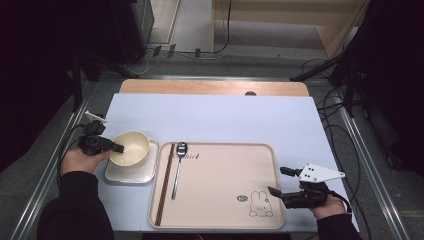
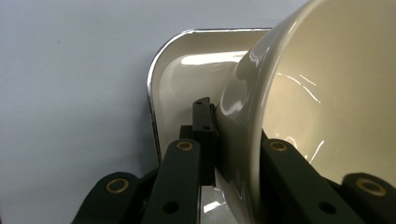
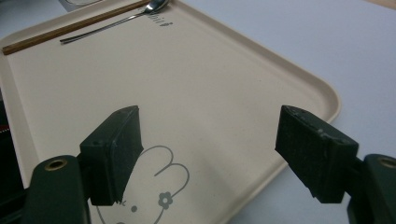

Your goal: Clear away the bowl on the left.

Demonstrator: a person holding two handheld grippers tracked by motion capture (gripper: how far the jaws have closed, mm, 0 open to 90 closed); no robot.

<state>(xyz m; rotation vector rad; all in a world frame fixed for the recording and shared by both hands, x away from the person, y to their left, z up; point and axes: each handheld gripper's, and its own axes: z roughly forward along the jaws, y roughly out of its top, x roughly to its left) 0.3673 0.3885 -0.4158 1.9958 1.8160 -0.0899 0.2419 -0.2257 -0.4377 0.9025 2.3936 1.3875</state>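
Note:
A cream bowl (image 1: pixel 131 147) stands on a square cream plate (image 1: pixel 125 176) at the table's left. My left gripper (image 1: pixel 116 148) comes in from the left and is shut on the bowl's near wall. In the left gripper view one pad (image 2: pixel 205 133) presses the bowl's (image 2: pixel 327 93) outer wall, the other jaw reaches inside it, and the plate's rim (image 2: pixel 156 79) shows beyond. My right gripper (image 1: pixel 278 181) hangs open over the right edge of the beige tray (image 1: pixel 220 170). Nothing is between its fingers (image 3: pixel 116 149), and the tray (image 3: pixel 196 84) lies under them.
On the tray's left side lie brown chopsticks (image 1: pixel 164 185) and a metal spoon (image 1: pixel 177 170), which also appear far off as chopsticks (image 3: pixel 70 29) and spoon (image 3: pixel 140 11). A rabbit drawing (image 1: pixel 261 204) marks the tray's near right corner. The pale blue mat (image 1: pixel 225 115) stretches behind.

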